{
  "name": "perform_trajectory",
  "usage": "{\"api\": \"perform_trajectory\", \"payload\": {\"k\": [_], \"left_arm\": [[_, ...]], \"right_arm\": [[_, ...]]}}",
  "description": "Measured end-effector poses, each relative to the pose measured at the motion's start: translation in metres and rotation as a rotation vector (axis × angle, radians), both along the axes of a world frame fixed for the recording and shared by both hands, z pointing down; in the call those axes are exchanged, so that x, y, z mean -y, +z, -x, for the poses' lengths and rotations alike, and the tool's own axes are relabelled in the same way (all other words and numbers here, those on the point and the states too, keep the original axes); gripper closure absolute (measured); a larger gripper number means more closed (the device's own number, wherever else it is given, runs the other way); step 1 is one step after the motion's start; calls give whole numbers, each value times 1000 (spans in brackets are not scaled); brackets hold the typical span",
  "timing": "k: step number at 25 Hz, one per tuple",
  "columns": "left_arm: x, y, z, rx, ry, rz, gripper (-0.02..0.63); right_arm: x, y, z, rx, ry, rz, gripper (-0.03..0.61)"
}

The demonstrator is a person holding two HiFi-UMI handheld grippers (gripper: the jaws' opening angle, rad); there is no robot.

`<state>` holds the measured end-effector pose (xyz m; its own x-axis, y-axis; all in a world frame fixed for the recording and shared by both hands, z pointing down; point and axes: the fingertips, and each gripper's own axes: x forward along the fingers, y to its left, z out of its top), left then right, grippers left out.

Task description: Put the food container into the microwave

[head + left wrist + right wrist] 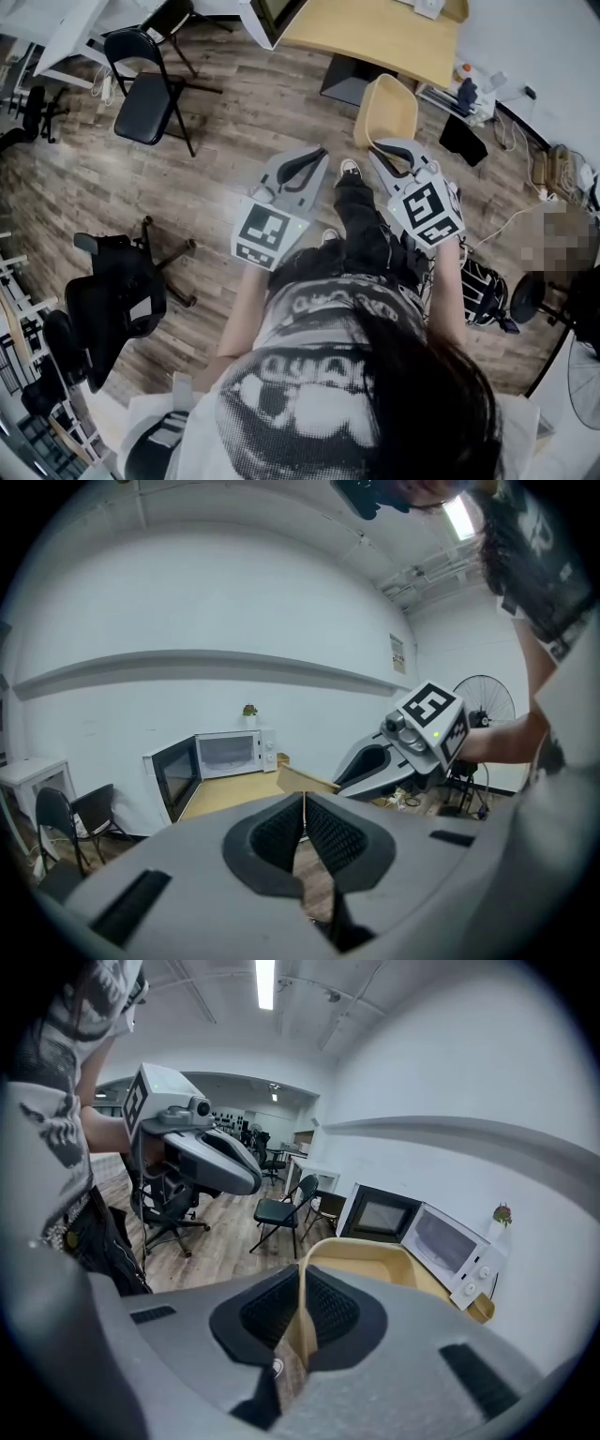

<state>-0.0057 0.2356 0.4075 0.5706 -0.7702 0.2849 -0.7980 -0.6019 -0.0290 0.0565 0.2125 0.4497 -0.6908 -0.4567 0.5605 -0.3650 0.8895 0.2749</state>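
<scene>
We carry two claws side by side above a plank floor (225, 112), facing a wooden table (225, 794) set against a white wall. The right claw (302, 1283) is clenched on the near wall of the tan food container (375, 1262). The thin wall stands upright between its ribbed pads (330, 1309), and the open tray reaches out ahead of the jaw tips, hanging in the air short of the table. The left claw (304, 799) grasps nothing, its dark pads pressed together tip to tip. It rides just to the left of the right claw, and one tan corner of the container shows just beyond its tips, apart from them in the head view. The white microwave (230, 754) sits on the table, ahead and to the left of the left claw and ahead and to the right of the right claw. Its dark-windowed door (175, 778) stands swung open, and a small potted plant (249, 710) stands on top. A black folding chair (281, 1213) stands on the floor ahead of the right claw, to the left of the container. A black office chair (117, 295) stands well off to the left of the left claw and behind it.
</scene>
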Motion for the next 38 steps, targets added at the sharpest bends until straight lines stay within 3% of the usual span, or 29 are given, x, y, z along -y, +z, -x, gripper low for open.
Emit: {"api": "perform_trajectory", "payload": {"k": [20,27,38], "left_arm": [[263,-6,-2,40,-70,3,607],[312,-3,6,51,-116,10,607],[339,-1,15,41,-136,18,607]], "right_arm": [[270,7,5,23,-74,39,549],[313,16,15,8,-128,56,549],[332,21,29,20,-155,78,549]]}}
